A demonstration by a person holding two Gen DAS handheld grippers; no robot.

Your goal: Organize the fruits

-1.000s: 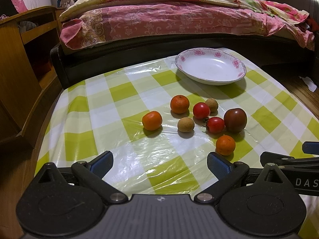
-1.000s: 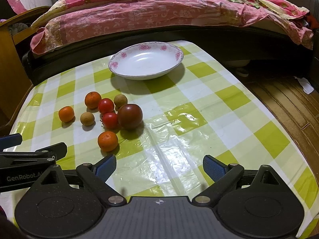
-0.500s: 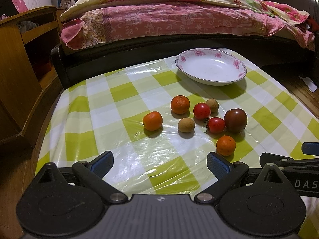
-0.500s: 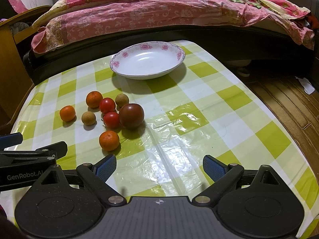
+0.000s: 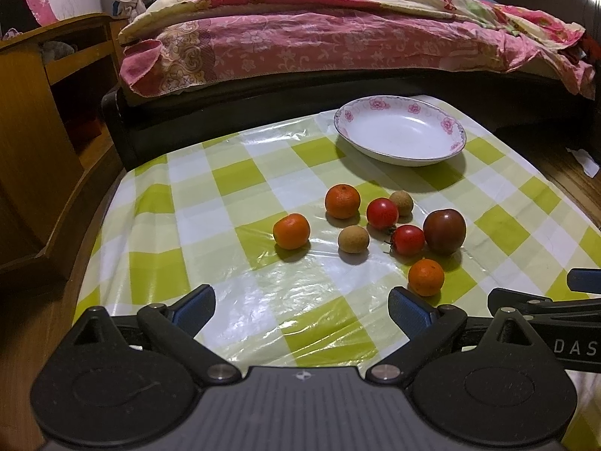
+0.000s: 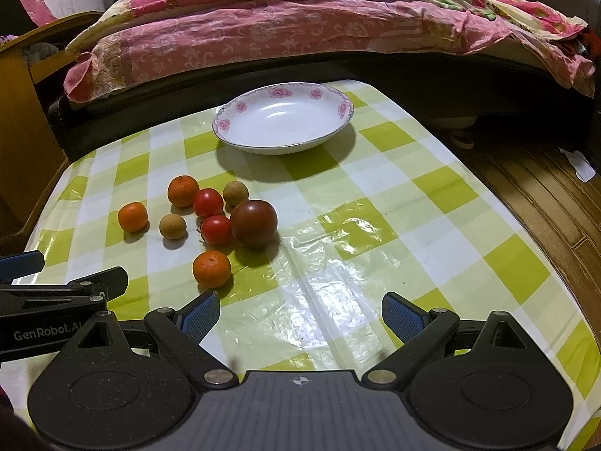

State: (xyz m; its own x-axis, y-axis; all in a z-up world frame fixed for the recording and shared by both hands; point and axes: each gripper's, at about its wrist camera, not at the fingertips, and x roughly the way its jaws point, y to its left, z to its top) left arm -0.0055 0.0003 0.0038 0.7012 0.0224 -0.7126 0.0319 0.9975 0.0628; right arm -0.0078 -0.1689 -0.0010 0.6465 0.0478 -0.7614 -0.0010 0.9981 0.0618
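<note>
We see a bed [image 5: 338,37] piled with pink floral bedding across the back, and in front of it a table under a green-and-white checked plastic cloth [image 5: 195,195]. At its far side sits a white dish [image 5: 400,131] with a pink flower rim, mouth up, empty. Nearer us, well apart from the dish, lies a loose cluster of round fruit, so none has a long axis to speak of: a dark plum-coloured tomato [image 5: 444,231], three small oranges [image 5: 342,201] spread at the cluster's left, back and near edge, two red cherry tomatoes [image 5: 382,213] and two tan longans [image 5: 353,239]. The nearer red tomato touches the dark one, its stem pointing left. Our left gripper [image 5: 300,310] and right gripper [image 6: 300,315] both hover low over the near edge, fingers spread wide, gripping nothing. The left view alone shows a wooden shelf unit [image 5: 49,120]; the right view alone shows wood flooring [image 6: 544,195] beside the table, and each view catches the other gripper at its side edge.
</note>
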